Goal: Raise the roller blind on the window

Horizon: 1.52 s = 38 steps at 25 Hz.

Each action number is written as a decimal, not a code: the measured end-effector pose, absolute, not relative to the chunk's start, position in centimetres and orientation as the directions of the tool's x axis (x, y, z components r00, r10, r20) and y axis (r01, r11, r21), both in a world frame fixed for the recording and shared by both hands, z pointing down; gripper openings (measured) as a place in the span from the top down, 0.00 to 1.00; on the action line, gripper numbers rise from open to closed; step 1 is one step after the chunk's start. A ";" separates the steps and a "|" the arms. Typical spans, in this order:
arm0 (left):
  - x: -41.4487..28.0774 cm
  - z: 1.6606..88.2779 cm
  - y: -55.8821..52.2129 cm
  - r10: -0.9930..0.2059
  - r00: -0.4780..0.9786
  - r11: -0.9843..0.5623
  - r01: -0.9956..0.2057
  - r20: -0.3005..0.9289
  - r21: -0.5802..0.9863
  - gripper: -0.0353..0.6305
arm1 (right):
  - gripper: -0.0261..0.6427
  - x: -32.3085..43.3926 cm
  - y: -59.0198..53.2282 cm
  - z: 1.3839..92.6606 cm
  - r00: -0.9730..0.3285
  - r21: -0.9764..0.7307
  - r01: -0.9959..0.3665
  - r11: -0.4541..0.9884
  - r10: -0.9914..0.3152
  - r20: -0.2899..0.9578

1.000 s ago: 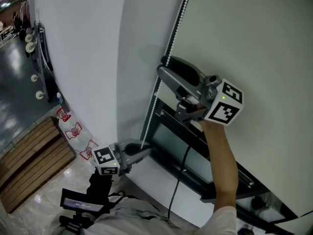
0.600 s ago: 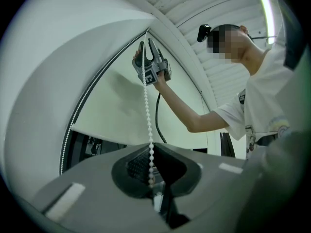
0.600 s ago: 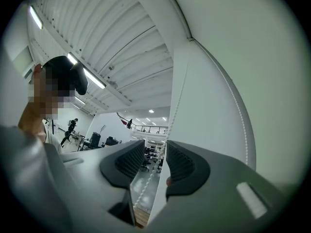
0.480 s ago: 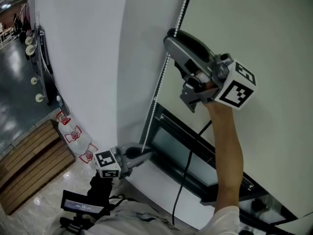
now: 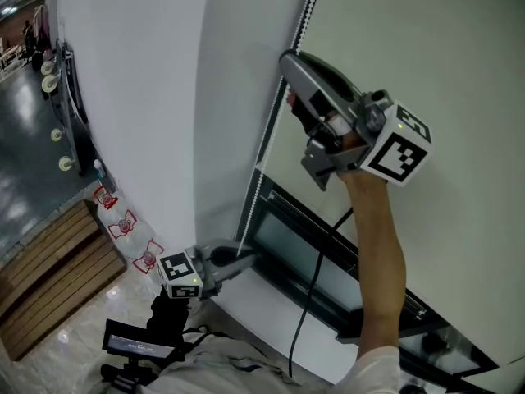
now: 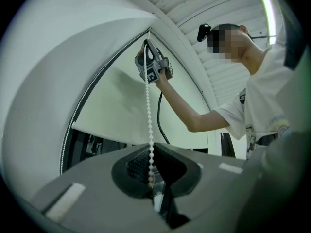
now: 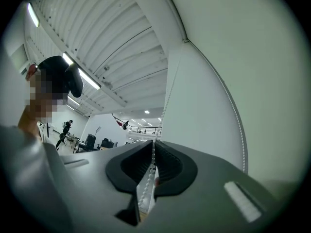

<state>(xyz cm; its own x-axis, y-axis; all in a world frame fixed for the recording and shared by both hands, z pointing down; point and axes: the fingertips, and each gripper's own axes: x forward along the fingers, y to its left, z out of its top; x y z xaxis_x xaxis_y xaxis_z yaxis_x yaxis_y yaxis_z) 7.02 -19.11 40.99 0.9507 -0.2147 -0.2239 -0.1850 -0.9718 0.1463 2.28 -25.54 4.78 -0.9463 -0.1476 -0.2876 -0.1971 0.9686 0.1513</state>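
While clenching the left gripper [image 5: 244, 258] [image 6: 151, 173] on the bead chain [image 5: 262, 158] [image 6: 148, 110] low down, just closing the jaws of the right gripper [image 5: 289, 64] [image 7: 153, 154] on it higher, beside the roller blind [image 5: 426, 48] covering most of the window [image 5: 287, 245]

The bead chain [image 5: 269, 138] is white; the roller blind [image 5: 443, 56] is plain pale cream with a green tinge. The wall [image 5: 139, 97] is white and the window frame [image 5: 279, 195] black. The left gripper [image 5: 248, 258] is grey, its marker cube [image 5: 179, 273] patterned with black squares on white. A black cable [image 5: 305, 302] hangs beside a white sleeve [image 5: 373, 372]. The floor planks [image 5: 49, 261] are brown wood
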 end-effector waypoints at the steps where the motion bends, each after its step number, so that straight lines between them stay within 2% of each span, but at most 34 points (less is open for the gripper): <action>1: 7.0 41.0 -19.1 -0.215 0.951 -0.972 -0.185 -0.223 0.148 0.95 | 0.94 2.3 -25.6 4.8 -0.947 0.132 -0.193 0.972 -0.149 -0.286; 10: 7.1 40.9 -19.1 -0.215 0.950 -0.971 -0.184 -0.225 0.152 0.95 | 0.94 3.1 -25.5 5.9 -0.941 0.110 -0.207 0.972 -0.167 -0.295; 20: 7.1 40.6 -18.9 -0.214 0.950 -0.971 -0.182 -0.229 0.153 0.95 | 0.94 2.3 -24.6 12.8 -0.954 0.052 -0.201 0.978 -0.184 -0.236; 24: 6.8 40.1 -19.1 -0.223 0.946 -0.970 -0.191 -0.235 0.151 0.95 | 0.94 1.9 -24.3 15.6 -0.962 0.049 -0.212 0.976 -0.200 -0.185; 38: 5.9 40.0 -19.1 -0.226 0.936 -0.966 -0.180 -0.268 0.185 0.95 | 0.94 0.5 -22.0 34.0 -0.977 -0.147 -0.211 0.966 -0.204 0.059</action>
<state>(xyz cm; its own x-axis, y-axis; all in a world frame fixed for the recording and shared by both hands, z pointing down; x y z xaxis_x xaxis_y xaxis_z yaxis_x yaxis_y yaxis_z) 5.91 -19.06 40.05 0.9364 -0.2261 -0.2685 -0.1803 -0.9661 0.1847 0.52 -21.99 33.96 -0.9772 -0.2039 0.0590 -0.2105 0.9664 -0.1473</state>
